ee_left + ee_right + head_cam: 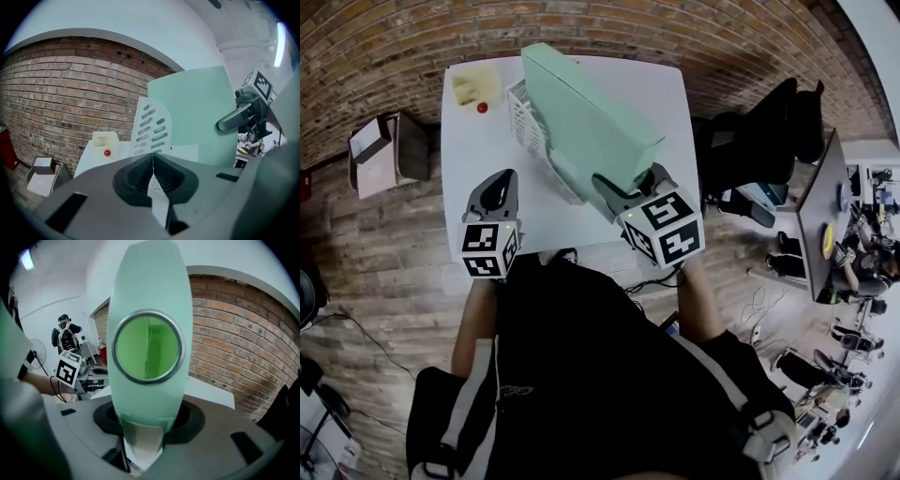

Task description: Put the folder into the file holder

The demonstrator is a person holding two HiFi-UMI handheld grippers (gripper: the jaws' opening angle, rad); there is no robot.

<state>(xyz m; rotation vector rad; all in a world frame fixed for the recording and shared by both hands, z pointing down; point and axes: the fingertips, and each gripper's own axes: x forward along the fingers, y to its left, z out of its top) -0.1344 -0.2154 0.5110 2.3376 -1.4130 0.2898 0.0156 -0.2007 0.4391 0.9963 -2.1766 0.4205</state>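
A mint-green folder (586,122) with a metal-ringed finger hole in its spine (147,296) stands tilted over the white table (478,155). It leans against the white slotted file holder (528,127), which rises to the folder's left in the left gripper view (152,126). My right gripper (636,185) is shut on the folder's near end, with the spine between its jaws (143,420). My left gripper (497,191) hangs over the table's front left, apart from both. Its jaws are shut with nothing in them (152,157).
A pale yellow box (473,84) and a small red ball (482,107) sit at the table's far left corner. A cardboard box (384,150) stands on the floor to the left. A black chair (759,131) and another desk (825,202) are on the right.
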